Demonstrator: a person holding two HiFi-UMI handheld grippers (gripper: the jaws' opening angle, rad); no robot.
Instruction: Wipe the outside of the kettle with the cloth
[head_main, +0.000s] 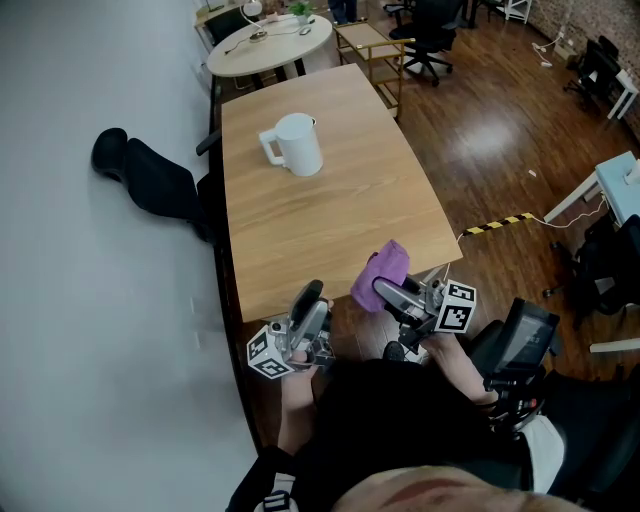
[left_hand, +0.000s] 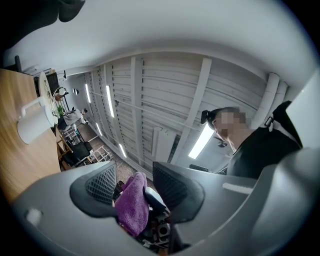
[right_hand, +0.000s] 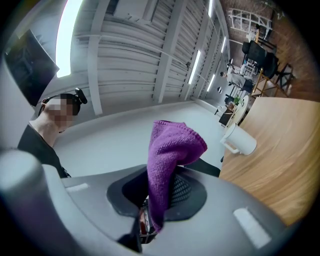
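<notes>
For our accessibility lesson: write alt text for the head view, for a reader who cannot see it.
A person at the near edge of a wooden table holds a purple cloth in the right gripper, the left gripper beside it. A white kettle stands upright near the table's far end, untouched.

Open counter (head_main: 330, 215) runs from its near edge to the kettle (head_main: 296, 144); a wall (head_main: 90, 330) closes the left side.

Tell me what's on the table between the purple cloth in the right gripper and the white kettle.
Nothing. In the head view, only bare wooden tabletop lies between the cloth, pinched in the right gripper, and the kettle.
</notes>
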